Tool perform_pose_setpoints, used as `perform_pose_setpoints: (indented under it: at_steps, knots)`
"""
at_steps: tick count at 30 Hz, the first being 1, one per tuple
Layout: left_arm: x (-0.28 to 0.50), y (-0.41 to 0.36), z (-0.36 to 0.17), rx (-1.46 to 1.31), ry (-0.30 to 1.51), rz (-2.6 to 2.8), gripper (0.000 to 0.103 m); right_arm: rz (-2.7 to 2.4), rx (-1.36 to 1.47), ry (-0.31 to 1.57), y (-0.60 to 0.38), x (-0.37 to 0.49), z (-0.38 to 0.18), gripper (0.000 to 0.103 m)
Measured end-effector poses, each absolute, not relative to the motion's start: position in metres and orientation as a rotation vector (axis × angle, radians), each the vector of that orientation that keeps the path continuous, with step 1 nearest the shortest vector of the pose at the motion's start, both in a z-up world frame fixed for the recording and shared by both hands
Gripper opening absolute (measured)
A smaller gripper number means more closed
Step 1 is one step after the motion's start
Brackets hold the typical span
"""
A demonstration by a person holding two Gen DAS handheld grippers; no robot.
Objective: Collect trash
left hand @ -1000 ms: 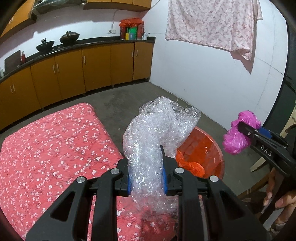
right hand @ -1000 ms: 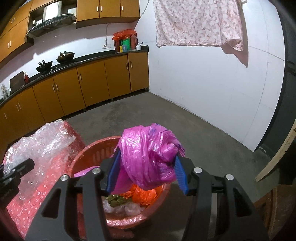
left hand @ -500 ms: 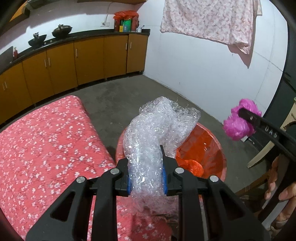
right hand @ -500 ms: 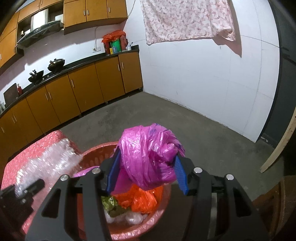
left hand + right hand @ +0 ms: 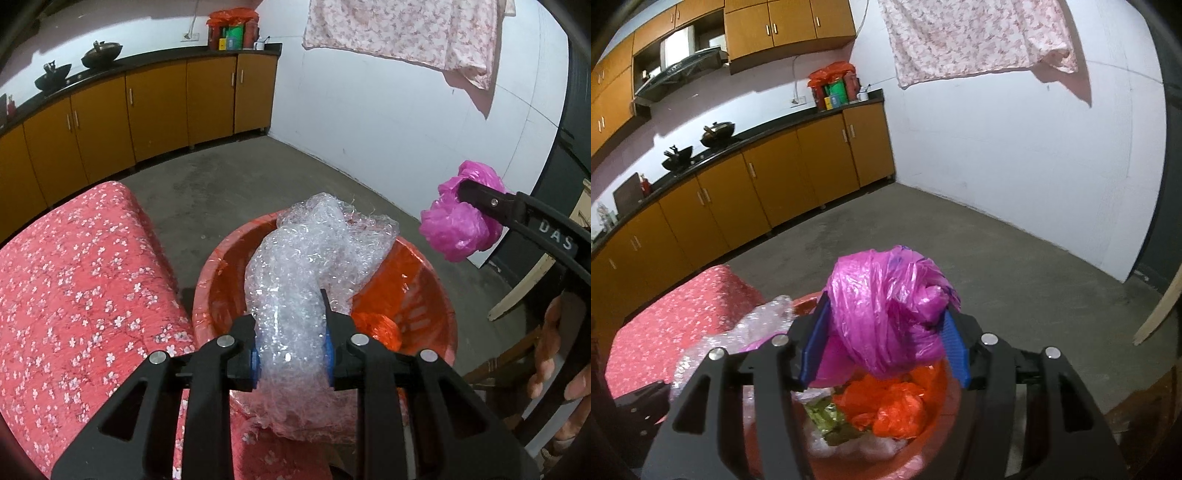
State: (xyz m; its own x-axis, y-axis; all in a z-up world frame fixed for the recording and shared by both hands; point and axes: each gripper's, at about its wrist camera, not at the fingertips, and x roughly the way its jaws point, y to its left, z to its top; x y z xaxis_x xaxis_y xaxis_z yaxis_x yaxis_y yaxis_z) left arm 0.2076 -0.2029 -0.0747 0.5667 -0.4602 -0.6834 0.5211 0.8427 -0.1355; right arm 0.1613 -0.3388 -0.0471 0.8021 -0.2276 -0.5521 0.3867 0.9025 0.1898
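A crumpled sheet of clear bubble wrap [image 5: 317, 251] sits between the blue pads of my left gripper [image 5: 290, 332], whose jaws are opening while the pads still touch it. It hangs over the red plastic basket [image 5: 424, 280]. My right gripper [image 5: 886, 332] grips a bunched pink plastic bag [image 5: 886, 306] just above the same basket [image 5: 934, 406]; its jaws are opening too. In the left wrist view the pink bag [image 5: 458, 229] hovers over the basket's right rim. An orange bag [image 5: 890, 406] and a green wrapper [image 5: 823, 417] lie inside.
A surface covered in red floral cloth [image 5: 81, 288] lies left of the basket. Orange cabinets [image 5: 147, 110] line the far wall past bare concrete floor. A person's hand [image 5: 550, 350] holds the right gripper's handle. A wooden plank [image 5: 1160, 306] leans at the right.
Both grippers have moved forward and down over the basket with their loads. The bubble wrap is now above the basket instead of the floral cloth, and both pairs of jaws stand slightly wider.
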Motion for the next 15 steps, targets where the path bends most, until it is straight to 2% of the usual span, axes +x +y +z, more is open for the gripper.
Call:
perform_pose_setpoints:
  at_steps: [4, 6, 8, 12, 14, 15]
  knots:
    - [0.212, -0.199, -0.078, 0.071, 0.789, -0.565, 0.042, -0.274, 0.369, 0.543, -0.343, 0.163, -0.051, 0.064]
    - [0.213, -0.196, -0.078, 0.065, 0.790, -0.554, 0.053, -0.267, 0.383, 0.540, -0.344, 0.162, -0.052, 0.066]
    - [0.214, -0.191, -0.078, 0.053, 0.790, -0.544, 0.055, -0.265, 0.395, 0.533, -0.346, 0.161, -0.051, 0.073]
    - [0.215, -0.182, -0.075, 0.039, 0.779, -0.508, 0.064, -0.291, 0.367, 0.511, -0.346, 0.155, -0.044, 0.080]
    - [0.212, -0.173, -0.069, 0.034, 0.756, -0.481, 0.066, -0.321, 0.332, 0.489, -0.343, 0.149, -0.039, 0.088]
    - [0.210, -0.170, -0.067, 0.036, 0.747, -0.470, 0.072, -0.339, 0.307, 0.475, -0.341, 0.144, -0.036, 0.090]
